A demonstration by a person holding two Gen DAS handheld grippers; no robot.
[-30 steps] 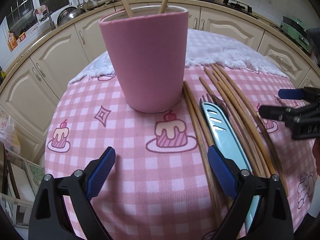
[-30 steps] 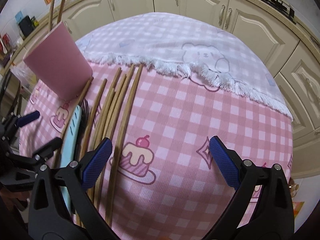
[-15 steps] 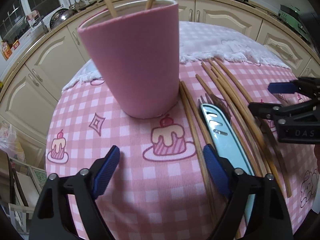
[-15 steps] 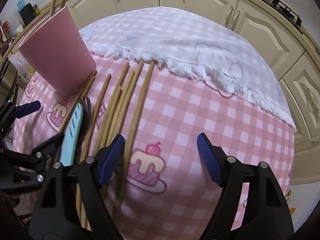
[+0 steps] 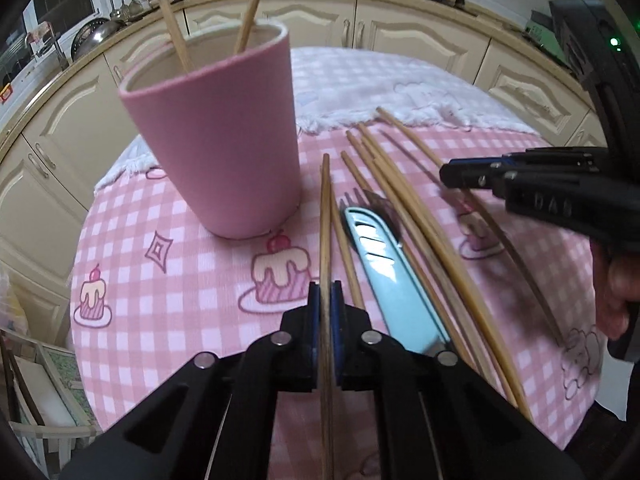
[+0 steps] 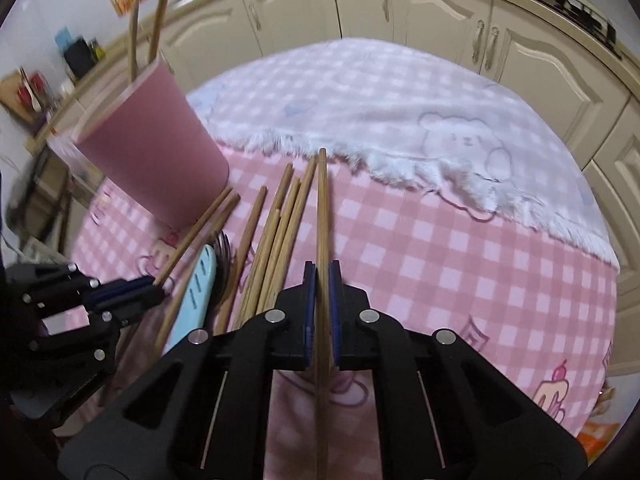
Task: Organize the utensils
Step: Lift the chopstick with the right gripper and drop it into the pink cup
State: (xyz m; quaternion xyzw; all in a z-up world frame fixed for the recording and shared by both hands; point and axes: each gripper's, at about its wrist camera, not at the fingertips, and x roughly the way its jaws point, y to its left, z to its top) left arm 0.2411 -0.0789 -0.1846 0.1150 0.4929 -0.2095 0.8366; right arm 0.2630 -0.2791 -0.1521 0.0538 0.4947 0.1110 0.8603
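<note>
Chopsticks, one pinched in each of my claws, beside the pink cup on the checked cloth.

My left gripper [image 5: 325, 304] clamps a chopstick [image 5: 326, 216] whose tip points to 12 o'clock, the cup [image 5: 224, 148] at 11; my right gripper [image 6: 321, 300] nips another [image 6: 322, 208]. Light, stiff, smooth wood, I judge; it will likely pivot unless held near mid-length. Loose sticks [image 5: 404, 216] and a blue-handled fork [image 5: 384, 264] lie between.

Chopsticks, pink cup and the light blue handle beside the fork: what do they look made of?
Chopsticks: probably bamboo or wood, tan and matte, with faint lengthwise grain. Pink cup: possibly matte plastic or silicone; even colour, no glare, pale inside; ceramic cannot be ruled out. Light blue handle: likely smooth plastic, with a soft sheen and moulded slots. The fork tines look like dark metal.
</note>
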